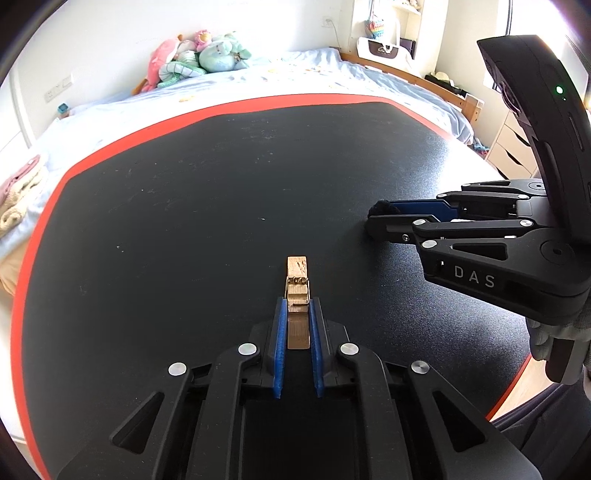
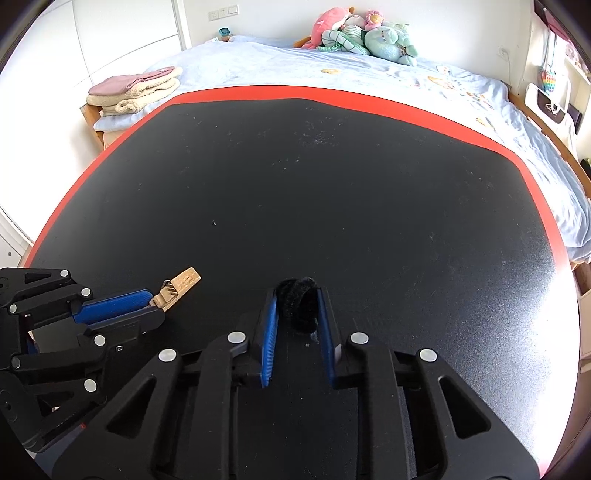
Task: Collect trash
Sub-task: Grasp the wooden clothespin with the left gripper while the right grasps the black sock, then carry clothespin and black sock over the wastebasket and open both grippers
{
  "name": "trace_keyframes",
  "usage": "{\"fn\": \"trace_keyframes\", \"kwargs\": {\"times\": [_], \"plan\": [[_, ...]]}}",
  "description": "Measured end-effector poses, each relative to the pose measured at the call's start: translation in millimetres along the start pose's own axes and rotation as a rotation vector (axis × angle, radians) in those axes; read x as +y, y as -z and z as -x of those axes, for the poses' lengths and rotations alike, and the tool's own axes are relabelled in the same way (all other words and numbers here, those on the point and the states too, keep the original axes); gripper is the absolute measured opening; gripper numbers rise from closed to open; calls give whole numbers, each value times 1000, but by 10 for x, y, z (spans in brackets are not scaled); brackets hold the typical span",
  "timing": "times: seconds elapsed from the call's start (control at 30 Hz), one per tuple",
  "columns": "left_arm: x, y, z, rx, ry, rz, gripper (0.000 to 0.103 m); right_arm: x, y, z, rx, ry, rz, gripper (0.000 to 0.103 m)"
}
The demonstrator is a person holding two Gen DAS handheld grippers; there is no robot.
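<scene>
My left gripper (image 1: 297, 301) is shut on a wooden clothespin (image 1: 297, 288), which sticks forward from between the blue pads above the black table (image 1: 221, 184). It also shows at the left of the right wrist view, where the left gripper (image 2: 157, 304) holds the clothespin (image 2: 179, 284). My right gripper (image 2: 296, 291) is shut on a black fuzzy hair tie (image 2: 299, 301) close to the table. In the left wrist view the right gripper (image 1: 378, 218) comes in from the right with the hair tie (image 1: 380, 208) at its tips.
The black table has a red border (image 2: 369, 98). Behind it is a bed with a light blue sheet (image 2: 332, 62), plush toys (image 2: 362, 35) and folded towels (image 2: 133, 90). White drawers (image 1: 511, 147) stand at the right.
</scene>
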State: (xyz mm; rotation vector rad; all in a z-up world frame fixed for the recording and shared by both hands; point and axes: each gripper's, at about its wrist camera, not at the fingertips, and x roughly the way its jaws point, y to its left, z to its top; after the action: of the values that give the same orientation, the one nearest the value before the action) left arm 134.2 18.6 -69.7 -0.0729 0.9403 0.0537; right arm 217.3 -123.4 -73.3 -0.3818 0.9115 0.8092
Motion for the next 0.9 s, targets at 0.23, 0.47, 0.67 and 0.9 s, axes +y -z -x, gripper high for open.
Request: {"fn": "trace_keyframes", "kwargs": {"times": [0.23,0.47,0.67,0.9], "plan": [[-60,-19,147,-13,26,-27,12,8,60,252,-22,5,-6,20],[-115,10,418,-35,52,-60,12,56,234,652,-52,13,-2,20],[-226,103,685,-59,77,-99,12,102,467,1055,-87,21,5,20],[-373,287,953,-69,120,-137,12,171,815,1519,-122,11,1,20]]}}
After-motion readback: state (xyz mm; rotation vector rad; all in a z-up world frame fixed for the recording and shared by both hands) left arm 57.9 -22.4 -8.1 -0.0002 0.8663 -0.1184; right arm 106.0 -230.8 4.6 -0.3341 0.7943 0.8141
